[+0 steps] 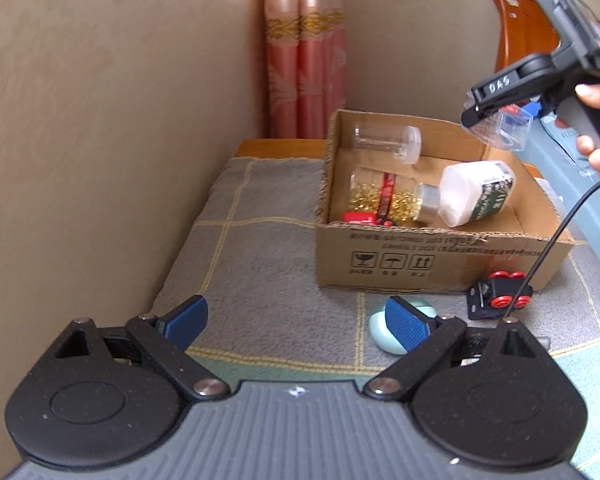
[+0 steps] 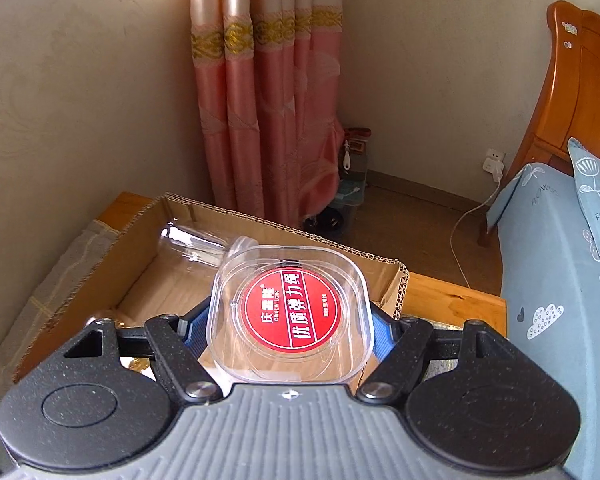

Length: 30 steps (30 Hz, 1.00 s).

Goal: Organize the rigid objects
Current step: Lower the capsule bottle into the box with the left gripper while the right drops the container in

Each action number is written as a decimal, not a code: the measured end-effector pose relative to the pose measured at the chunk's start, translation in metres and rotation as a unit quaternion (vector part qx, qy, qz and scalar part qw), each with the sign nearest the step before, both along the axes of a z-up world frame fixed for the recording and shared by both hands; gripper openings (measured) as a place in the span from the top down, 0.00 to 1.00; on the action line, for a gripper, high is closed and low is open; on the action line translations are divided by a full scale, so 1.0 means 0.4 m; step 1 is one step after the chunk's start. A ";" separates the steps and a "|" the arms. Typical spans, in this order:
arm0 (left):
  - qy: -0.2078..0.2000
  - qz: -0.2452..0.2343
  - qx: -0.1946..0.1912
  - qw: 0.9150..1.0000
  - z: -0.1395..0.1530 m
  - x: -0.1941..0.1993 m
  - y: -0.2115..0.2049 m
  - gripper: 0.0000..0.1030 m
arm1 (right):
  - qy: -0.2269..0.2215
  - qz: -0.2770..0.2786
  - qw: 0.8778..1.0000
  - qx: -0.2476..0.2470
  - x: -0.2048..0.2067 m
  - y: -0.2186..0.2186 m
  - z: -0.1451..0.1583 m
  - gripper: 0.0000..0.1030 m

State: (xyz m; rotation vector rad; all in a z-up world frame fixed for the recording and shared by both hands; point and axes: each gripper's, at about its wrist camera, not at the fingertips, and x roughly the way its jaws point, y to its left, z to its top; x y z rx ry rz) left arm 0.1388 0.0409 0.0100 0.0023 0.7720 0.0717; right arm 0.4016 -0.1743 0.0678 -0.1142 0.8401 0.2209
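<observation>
A cardboard box (image 1: 432,258) stands on a grey checked cloth (image 1: 260,264). In it lie a clear empty jar (image 1: 386,142), a jar of gold bits (image 1: 384,196), a white bottle (image 1: 476,192) and a small red item (image 1: 360,217). My left gripper (image 1: 300,320) is open and empty, low over the cloth; a mint-green oval object (image 1: 384,336) lies behind its right finger. My right gripper (image 2: 288,328) is shut on a clear plastic case with a red label (image 2: 290,312), held above the box (image 2: 140,264); it also shows in the left wrist view (image 1: 504,128).
A black block with red wheels (image 1: 500,294) lies in front of the box's right corner. A wall is on the left, a pink curtain (image 2: 268,112) behind, and a bed with blue bedding (image 2: 560,280) on the right. The wooden table edge (image 2: 460,300) shows past the box.
</observation>
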 end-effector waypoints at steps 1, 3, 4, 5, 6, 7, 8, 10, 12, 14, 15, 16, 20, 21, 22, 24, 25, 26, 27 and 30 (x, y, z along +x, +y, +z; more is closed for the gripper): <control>-0.001 0.002 -0.002 1.000 0.000 -0.003 0.004 0.08 | -0.001 -0.003 1.000 -0.006 0.006 0.004 -0.008 0.23; 0.000 0.008 -0.008 1.000 -0.003 -0.003 0.013 0.08 | -0.003 -0.007 1.000 -0.021 0.013 0.011 -0.021 0.21; 0.001 0.010 -0.009 1.000 -0.005 -0.003 0.016 0.08 | -0.004 -0.011 1.000 -0.025 0.015 0.011 -0.025 0.14; 0.002 0.012 -0.009 1.000 -0.006 -0.004 0.020 0.08 | -0.007 -0.015 1.000 -0.024 0.012 0.010 -0.026 0.10; 0.003 0.013 -0.009 1.000 -0.007 -0.004 0.022 0.08 | -0.011 -0.014 1.000 -0.019 0.007 0.006 -0.025 0.03; 0.004 0.014 -0.009 1.000 -0.008 -0.004 0.023 0.08 | -0.015 -0.012 1.000 -0.013 0.001 0.001 -0.023 0.01; 0.005 0.015 -0.010 1.000 -0.009 -0.004 0.024 0.08 | -0.016 -0.011 1.000 -0.010 -0.005 -0.003 -0.020 0.01; 0.006 0.017 -0.013 1.000 -0.011 -0.002 0.026 0.08 | -0.015 -0.011 1.000 -0.010 -0.014 -0.010 -0.013 0.01; 0.007 0.017 -0.014 1.000 -0.010 -0.005 0.026 0.08 | -0.018 -0.012 1.000 -0.015 -0.026 -0.012 -0.007 0.01; 0.007 0.014 -0.015 1.000 -0.009 -0.009 0.023 0.08 | -0.019 -0.010 1.000 -0.013 -0.038 -0.013 -0.003 0.00; 0.008 0.013 -0.014 1.000 -0.009 -0.009 0.021 0.08 | -0.018 -0.011 1.000 -0.012 -0.044 -0.015 -0.001 0.00; 0.009 0.012 -0.012 1.000 -0.008 -0.010 0.019 0.08 | -0.017 -0.012 1.000 -0.010 -0.051 -0.017 0.000 0.00; 0.008 0.008 -0.011 1.000 -0.005 -0.017 0.011 0.08 | -0.020 -0.005 1.000 -0.002 -0.089 -0.025 0.006 0.00; 0.008 0.008 -0.011 1.000 -0.005 -0.020 0.010 0.08 | -0.020 -0.004 1.000 -0.001 -0.099 -0.026 0.009 0.00; 0.007 0.007 -0.011 1.000 -0.004 -0.022 0.008 0.08 | -0.022 -0.002 1.000 0.000 -0.113 -0.027 0.012 0.00; 0.006 0.006 -0.010 1.000 -0.001 -0.026 0.007 0.08 | -0.024 0.004 1.000 0.004 -0.143 -0.031 0.016 0.00; 0.006 0.005 -0.010 1.000 -0.001 -0.028 0.006 0.08 | -0.025 0.008 1.000 0.005 -0.159 -0.031 0.018 0.00; 0.007 0.004 -0.009 1.000 0.000 -0.028 0.005 0.08 | -0.026 0.012 1.000 0.005 -0.175 -0.031 0.020 0.00; 0.007 0.004 -0.009 1.000 0.001 -0.029 0.004 0.08 | -0.027 0.017 0.999 0.006 -0.192 -0.031 0.023 0.00; 0.007 0.001 -0.007 1.000 0.003 -0.031 0.001 0.08 | -0.027 0.035 0.999 0.017 -0.247 -0.028 0.023 0.00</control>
